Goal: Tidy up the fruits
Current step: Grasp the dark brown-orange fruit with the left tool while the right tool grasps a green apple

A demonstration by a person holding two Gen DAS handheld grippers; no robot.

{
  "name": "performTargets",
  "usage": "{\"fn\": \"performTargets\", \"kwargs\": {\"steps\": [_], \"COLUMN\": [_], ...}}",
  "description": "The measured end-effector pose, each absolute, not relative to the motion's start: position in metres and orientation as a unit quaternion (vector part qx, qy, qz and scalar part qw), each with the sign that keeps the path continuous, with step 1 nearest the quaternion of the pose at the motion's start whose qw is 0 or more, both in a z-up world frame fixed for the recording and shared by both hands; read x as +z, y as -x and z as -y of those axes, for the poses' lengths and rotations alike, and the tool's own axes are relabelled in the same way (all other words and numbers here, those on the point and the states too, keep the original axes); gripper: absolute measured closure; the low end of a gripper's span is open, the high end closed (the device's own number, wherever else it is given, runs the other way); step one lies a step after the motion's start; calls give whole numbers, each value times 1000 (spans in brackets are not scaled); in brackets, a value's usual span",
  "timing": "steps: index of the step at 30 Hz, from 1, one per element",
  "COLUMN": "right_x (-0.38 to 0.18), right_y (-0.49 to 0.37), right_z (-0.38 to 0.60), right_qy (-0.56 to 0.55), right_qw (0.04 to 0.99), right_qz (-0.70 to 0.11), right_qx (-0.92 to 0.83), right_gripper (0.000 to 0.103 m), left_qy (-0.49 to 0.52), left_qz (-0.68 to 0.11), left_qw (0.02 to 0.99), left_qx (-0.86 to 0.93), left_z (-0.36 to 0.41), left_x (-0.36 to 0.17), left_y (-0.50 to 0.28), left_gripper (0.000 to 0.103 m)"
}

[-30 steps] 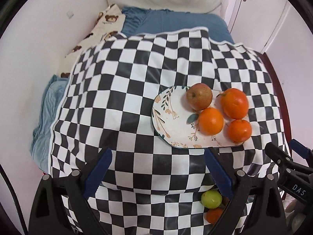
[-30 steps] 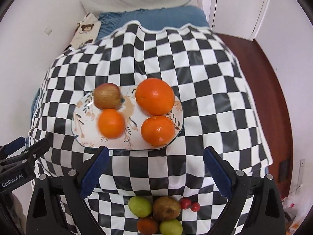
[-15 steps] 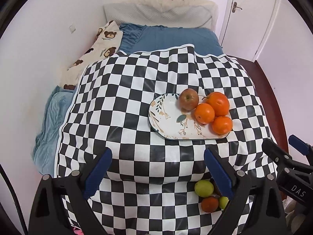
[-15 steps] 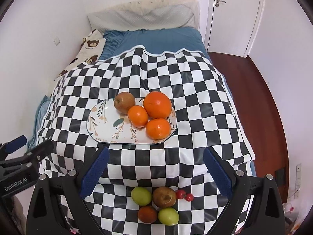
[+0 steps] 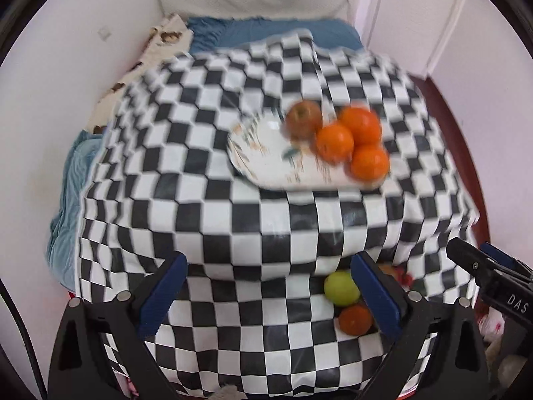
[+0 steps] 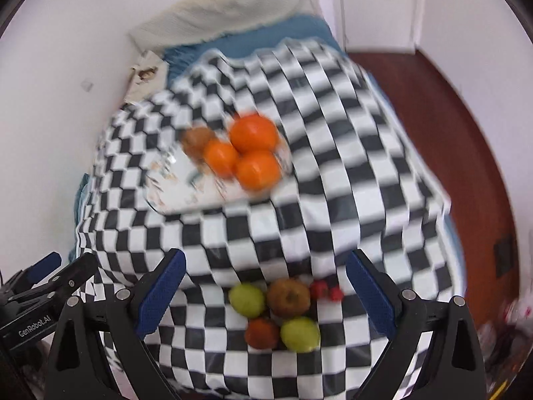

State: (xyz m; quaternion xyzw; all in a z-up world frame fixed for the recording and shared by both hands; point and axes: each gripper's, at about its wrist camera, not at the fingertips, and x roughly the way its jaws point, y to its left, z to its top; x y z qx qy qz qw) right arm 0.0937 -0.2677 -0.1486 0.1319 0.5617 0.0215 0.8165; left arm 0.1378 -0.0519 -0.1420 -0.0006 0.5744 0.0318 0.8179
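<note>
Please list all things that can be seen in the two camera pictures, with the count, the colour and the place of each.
oranges: 3, orange, on the plate
apple: 1, red-brown, on the plate
plate: 1, white, floral, on the cloth
green fruits: 2, near cloth edge
brown fruit: 1, between them
dark red fruit: 1, same group
small red fruits: 2, beside brown fruit
checkered cloth: 1, black and white
blue bedding: behind
left gripper: open, empty
right gripper: open, empty

Bed [image 5: 276, 31] – checkered cloth [image 5: 233, 220], door [image 5: 423, 16]
</note>
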Motion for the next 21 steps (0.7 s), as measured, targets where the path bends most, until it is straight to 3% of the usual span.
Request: {"fn": "performTargets", "kwargs": {"steps": [4,6,15,17,20,21], "right_x": [-209,-236,-293,-296,-300,-301], "right_y": [-85,-79,-45,-42,-40,-40], "right_z": [293,303,328,331,331,331], "right_qy": [-186,-215,-267,-271,-278,-282], "right_qw": [767,742,699,696,691,689], "right_qz": [-614,-634,-662,-665,-667,-667], "right_qx": [20,24,17,17,25,30], "right_gripper": [9,36,38,38,38,38], "left_qy": [11,19,83,105,141,138], "left_qz": [-634,-667,-752,-754,-752,-752], "left_qw": [773,745,647,640,633,634], "left_qx": [-2,-20,-94,-105,-118,-118], "left_z": [74,86,126,129,127,127], "left_x": [-196,-225,-314,-323,-330,-330], "left_y": [-141,-138,-126,-125,-123,-122], "left_gripper": [2,2,3,11,38,53]}}
